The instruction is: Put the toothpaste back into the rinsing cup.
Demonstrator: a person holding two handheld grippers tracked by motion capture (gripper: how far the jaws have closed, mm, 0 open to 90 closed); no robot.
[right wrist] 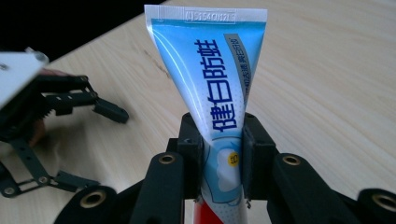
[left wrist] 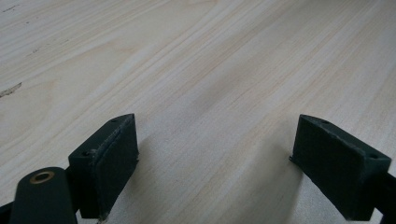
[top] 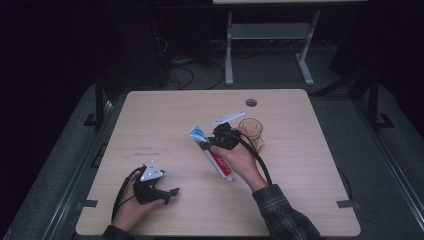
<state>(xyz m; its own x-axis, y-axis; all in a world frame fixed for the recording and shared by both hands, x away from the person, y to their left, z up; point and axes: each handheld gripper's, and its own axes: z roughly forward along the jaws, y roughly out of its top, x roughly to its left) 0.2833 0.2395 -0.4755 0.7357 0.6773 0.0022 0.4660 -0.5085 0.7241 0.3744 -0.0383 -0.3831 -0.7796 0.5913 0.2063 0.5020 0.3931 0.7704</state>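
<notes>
Right gripper view, fingers (right wrist: 258, 154) clamp toothpaste tube (right wrist: 219, 84)

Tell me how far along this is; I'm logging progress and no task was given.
Done: the right gripper is shut on the toothpaste tube, which looks raised off the table. In hand: the tube sits tilted beside the glass cup. Left: probably setting the tube in the cup, though that is a guess. The left gripper is open over bare wood, holding nothing.
</notes>
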